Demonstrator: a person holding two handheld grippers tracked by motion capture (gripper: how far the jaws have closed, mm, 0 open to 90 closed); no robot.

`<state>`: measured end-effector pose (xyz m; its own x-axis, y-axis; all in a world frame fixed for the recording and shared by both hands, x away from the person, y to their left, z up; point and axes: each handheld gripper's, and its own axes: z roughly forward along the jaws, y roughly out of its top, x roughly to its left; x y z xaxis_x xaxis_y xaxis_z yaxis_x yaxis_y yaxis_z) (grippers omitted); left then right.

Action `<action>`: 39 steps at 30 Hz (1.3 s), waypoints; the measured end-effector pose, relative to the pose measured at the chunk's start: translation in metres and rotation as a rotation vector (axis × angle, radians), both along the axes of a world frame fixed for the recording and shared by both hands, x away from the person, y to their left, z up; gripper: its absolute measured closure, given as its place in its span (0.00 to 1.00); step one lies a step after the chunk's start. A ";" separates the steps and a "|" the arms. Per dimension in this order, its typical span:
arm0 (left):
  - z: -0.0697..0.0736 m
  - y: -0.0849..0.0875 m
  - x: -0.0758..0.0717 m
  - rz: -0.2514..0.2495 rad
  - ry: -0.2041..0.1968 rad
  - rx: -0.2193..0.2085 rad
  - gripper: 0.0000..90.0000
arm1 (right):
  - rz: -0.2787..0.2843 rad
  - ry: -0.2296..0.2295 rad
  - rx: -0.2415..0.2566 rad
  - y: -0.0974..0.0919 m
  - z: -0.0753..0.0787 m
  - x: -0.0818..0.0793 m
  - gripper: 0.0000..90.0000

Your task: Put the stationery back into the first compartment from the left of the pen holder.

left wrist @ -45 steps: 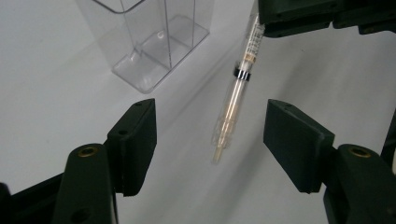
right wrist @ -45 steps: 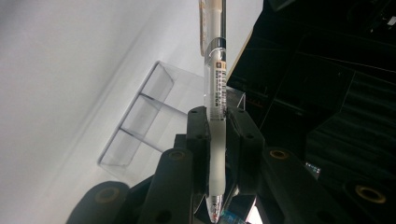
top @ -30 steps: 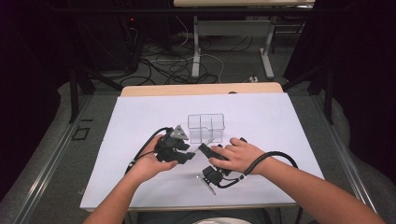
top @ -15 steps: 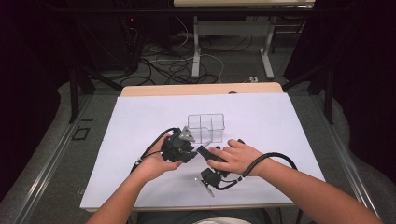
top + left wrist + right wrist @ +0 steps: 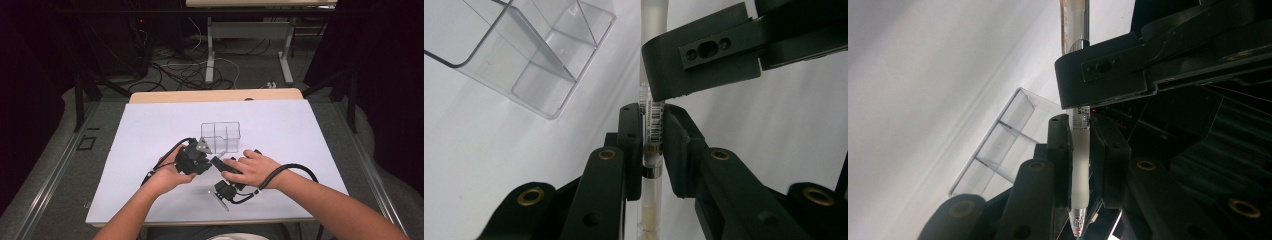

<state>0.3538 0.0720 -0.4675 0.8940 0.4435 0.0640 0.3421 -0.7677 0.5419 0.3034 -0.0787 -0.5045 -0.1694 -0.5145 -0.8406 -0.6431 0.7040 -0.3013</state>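
Note:
A clear pen with a barcode label (image 5: 653, 25) is held by both grippers at once. My left gripper (image 5: 651, 112) is shut on the labelled barrel; its jaws have just been closing with the pen between them. My right gripper (image 5: 1079, 125) is shut on the pen's (image 5: 1075, 30) frosted grip section near the tip. In the high view the left gripper (image 5: 197, 159) and the right gripper (image 5: 220, 165) meet jaw to jaw just in front of the clear box (image 5: 220, 136).
The clear divided box (image 5: 524, 50) stands empty on the white table cover (image 5: 310, 130), close behind the jaws. Black cables trail from both grippers across the cover. Beyond the table's far edge are desk legs and floor cables.
The left hand has edged its gripper a little right and up toward the right gripper, so the two now meet. The right hand has stayed put.

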 end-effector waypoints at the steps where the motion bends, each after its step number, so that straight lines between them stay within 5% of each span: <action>1: 0.000 0.000 0.000 0.003 0.004 -0.002 0.88 | -0.004 0.003 0.000 0.000 0.000 0.000 0.88; 5: -0.001 0.001 0.002 0.016 0.013 -0.011 0.88 | -0.001 0.004 0.008 0.001 0.001 0.001 0.87; 13: -0.001 0.010 0.006 0.062 0.033 -0.051 0.88 | -0.082 0.062 0.056 -0.004 0.005 0.005 0.65; 20: -0.001 0.014 0.007 0.105 0.010 -0.093 0.88 | -0.178 0.128 0.195 -0.014 0.010 0.008 0.53; 24: 0.002 0.016 0.009 0.124 0.029 -0.105 0.88 | -0.211 0.168 0.240 -0.017 0.016 0.009 0.50; 28: 0.004 0.019 0.011 0.138 0.035 -0.120 0.88 | -0.274 0.221 0.343 -0.022 0.018 0.009 0.44; 31: 0.006 0.022 0.013 0.153 0.044 -0.143 0.88 | -0.290 0.233 0.381 -0.025 0.017 0.009 0.38; 33: 0.007 0.024 0.015 0.154 0.036 -0.164 0.88 | -0.347 0.280 0.381 -0.028 0.020 0.006 0.31; 36: 0.010 0.027 0.015 0.163 0.039 -0.191 0.88 | -0.341 0.310 0.491 -0.031 0.015 0.006 0.19; 39: 0.012 0.030 0.016 0.178 0.021 -0.226 0.88 | -0.342 0.327 0.508 -0.034 0.015 0.007 0.17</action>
<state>0.3701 0.1016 -0.4556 0.8011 0.5942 -0.0717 0.4732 -0.5556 0.6837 0.3099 -0.1123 -0.4899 -0.5373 0.0564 -0.8415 -0.3618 0.8859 0.2904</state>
